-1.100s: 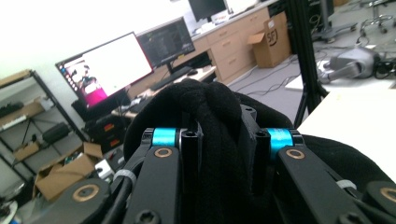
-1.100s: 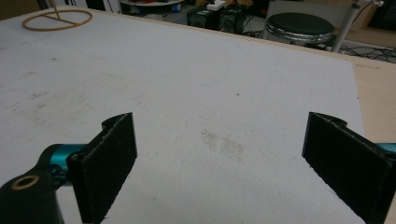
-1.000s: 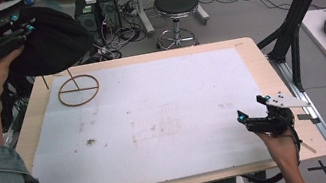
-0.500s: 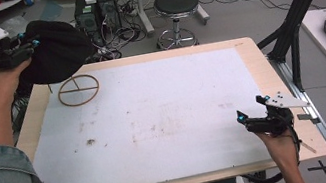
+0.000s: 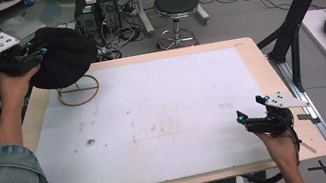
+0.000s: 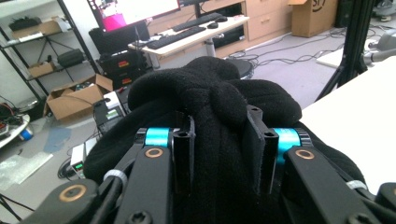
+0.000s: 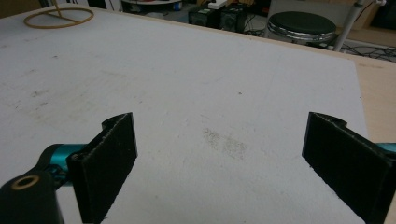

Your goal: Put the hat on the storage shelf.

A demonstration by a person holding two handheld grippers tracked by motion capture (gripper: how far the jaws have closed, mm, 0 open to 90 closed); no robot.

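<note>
Left gripper [image 6: 218, 140] jaws pinched on a fold of black hat [image 5: 61, 56], soft fabric bunched between and bulging over them. Hat held up in the air past the far left corner of table [image 5: 252, 63], hanging just above and partly in front of wire stand [image 5: 78, 90], whose ring base sat flat on the white top. Judged next move: hat down onto the stand, almost straight below the left jaws, upright post mostly hidden by fabric. Right gripper [image 5: 258, 123] jaws spread wide, nothing between, low over the near right corner, well apart from hat and stand. Left hand [image 5: 14, 82] clearly nearer.
</note>
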